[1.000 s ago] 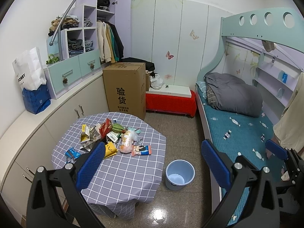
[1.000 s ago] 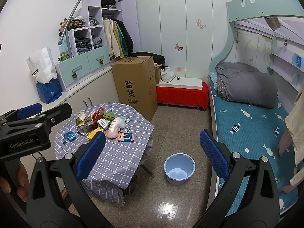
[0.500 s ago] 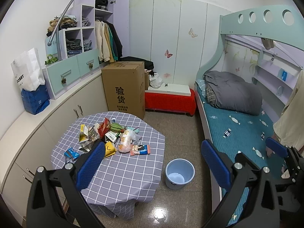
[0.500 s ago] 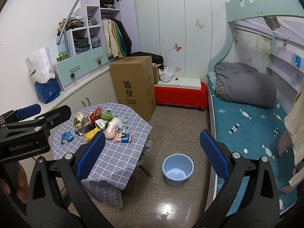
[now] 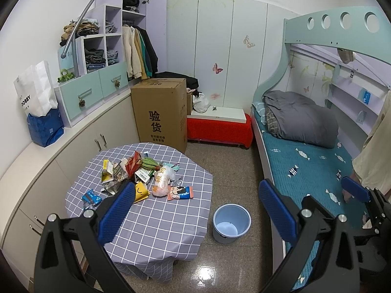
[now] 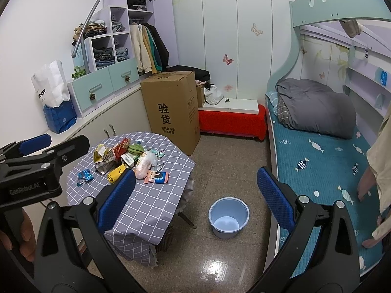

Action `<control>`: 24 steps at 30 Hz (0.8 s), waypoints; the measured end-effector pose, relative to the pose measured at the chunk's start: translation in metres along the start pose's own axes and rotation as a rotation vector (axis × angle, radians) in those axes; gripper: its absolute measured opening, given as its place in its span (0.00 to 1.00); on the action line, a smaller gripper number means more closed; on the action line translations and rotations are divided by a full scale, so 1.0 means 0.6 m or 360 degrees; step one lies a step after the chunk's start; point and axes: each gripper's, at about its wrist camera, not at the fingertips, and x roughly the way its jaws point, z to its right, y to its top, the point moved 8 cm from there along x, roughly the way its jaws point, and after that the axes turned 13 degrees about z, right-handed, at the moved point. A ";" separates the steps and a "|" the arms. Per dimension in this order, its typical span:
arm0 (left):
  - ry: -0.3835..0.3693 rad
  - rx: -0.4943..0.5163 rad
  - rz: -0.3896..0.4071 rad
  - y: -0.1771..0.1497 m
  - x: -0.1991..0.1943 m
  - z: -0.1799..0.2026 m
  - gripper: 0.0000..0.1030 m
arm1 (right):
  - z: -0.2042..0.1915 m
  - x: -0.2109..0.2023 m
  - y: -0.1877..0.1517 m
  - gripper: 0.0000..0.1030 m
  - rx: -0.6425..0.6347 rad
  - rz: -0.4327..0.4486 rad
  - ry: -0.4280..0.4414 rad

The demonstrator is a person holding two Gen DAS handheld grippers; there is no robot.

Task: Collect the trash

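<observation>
Nearest the lens in the left wrist view, the left tongs (image 5: 196,210) hang spread wide with nothing between their blue pads, well above and short of the work. The right tongs (image 6: 195,197) are likewise spread and empty in their own view. Just past them, at lower centre of the frame, the pale blue bucket (image 5: 231,222) stands on the floor beside the tabletop (image 5: 156,222), open and seemingly empty. Farther back, left of centre, the trash pile (image 5: 144,175) lies on the far half of the checked cloth, apart from both tongs. Its nearest piece, an orange snack packet (image 5: 180,192), lies flat with its long axis running across the frame. By my reading the left tongs are nearer the pile, so they should reach forward and leftward.
</observation>
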 end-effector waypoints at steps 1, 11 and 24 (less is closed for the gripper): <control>-0.0002 0.0000 0.0000 0.000 0.000 0.000 0.96 | 0.000 0.000 0.000 0.94 -0.0001 0.0000 -0.0001; -0.0002 0.0001 -0.0003 0.001 0.002 0.001 0.96 | 0.008 0.006 0.002 0.94 0.0000 0.0002 -0.0005; -0.0013 0.0002 -0.0025 0.001 0.018 0.008 0.96 | 0.013 0.021 -0.004 0.94 0.0009 -0.0023 -0.0020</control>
